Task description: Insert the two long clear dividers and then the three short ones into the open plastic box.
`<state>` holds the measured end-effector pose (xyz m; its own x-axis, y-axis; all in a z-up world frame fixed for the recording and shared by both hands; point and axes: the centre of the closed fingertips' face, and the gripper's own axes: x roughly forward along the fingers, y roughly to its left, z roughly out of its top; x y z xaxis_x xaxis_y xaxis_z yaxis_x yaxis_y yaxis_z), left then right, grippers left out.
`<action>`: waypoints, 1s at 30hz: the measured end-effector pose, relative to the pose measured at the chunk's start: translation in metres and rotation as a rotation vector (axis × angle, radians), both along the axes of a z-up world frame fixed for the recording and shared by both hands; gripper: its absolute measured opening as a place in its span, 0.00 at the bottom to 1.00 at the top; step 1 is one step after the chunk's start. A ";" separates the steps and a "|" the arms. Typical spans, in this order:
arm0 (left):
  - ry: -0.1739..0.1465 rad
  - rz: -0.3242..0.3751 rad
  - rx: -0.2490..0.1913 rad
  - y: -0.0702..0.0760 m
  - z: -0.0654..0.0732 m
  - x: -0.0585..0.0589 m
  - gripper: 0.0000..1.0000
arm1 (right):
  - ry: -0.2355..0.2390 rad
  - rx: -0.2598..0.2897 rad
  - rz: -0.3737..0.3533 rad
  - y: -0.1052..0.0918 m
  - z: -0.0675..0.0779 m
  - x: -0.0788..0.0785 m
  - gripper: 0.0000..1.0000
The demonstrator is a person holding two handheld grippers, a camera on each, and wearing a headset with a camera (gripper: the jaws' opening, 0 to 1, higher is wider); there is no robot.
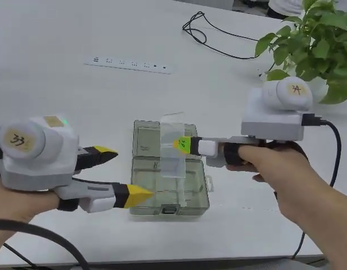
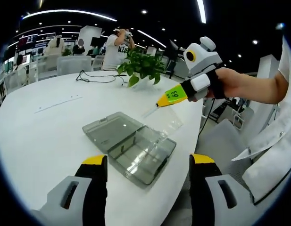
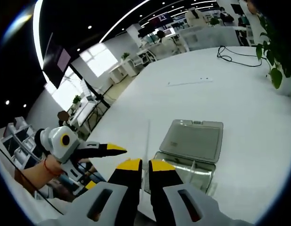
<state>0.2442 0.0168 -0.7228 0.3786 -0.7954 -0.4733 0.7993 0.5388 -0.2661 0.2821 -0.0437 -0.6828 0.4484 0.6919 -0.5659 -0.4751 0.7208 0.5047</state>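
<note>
Closest to me, my left tongs [image 1: 124, 173] hang wide open just left of the open box [image 1: 198, 203] on the white table [image 1: 61, 101] — my right tongs [image 1: 182, 144] are pinched on a clear divider [image 1: 172, 128], held upright over the box's tray.

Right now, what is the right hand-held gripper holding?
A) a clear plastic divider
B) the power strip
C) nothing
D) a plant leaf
A: the right hand-held gripper is shut on a clear divider, held over the open plastic box.
</note>
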 end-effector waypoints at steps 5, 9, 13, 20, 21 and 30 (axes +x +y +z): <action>-0.012 -0.044 0.021 0.002 -0.007 -0.004 0.80 | 0.041 -0.028 -0.001 0.000 -0.005 -0.001 0.07; -0.035 -0.090 0.047 0.002 -0.012 -0.008 0.88 | 0.111 -0.065 -0.015 -0.003 -0.012 -0.003 0.07; -0.049 -0.122 0.058 0.003 -0.014 -0.010 0.91 | 0.141 -0.094 -0.030 -0.006 -0.014 0.000 0.07; -0.069 -0.179 0.090 0.004 -0.024 -0.015 1.00 | 0.216 -0.172 -0.064 -0.016 -0.025 0.003 0.07; -0.073 -0.189 0.094 0.004 -0.025 -0.016 1.00 | 0.248 -0.194 -0.061 -0.017 -0.030 0.000 0.07; -0.090 -0.214 0.098 0.005 -0.030 -0.017 1.00 | 0.362 -0.226 -0.116 -0.011 -0.059 0.004 0.07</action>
<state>0.2271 0.0214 -0.7526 0.2508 -0.8138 -0.5243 0.9160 0.3747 -0.1434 0.2860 -0.0551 -0.7417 0.2609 0.4896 -0.8320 -0.2064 0.8702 0.4473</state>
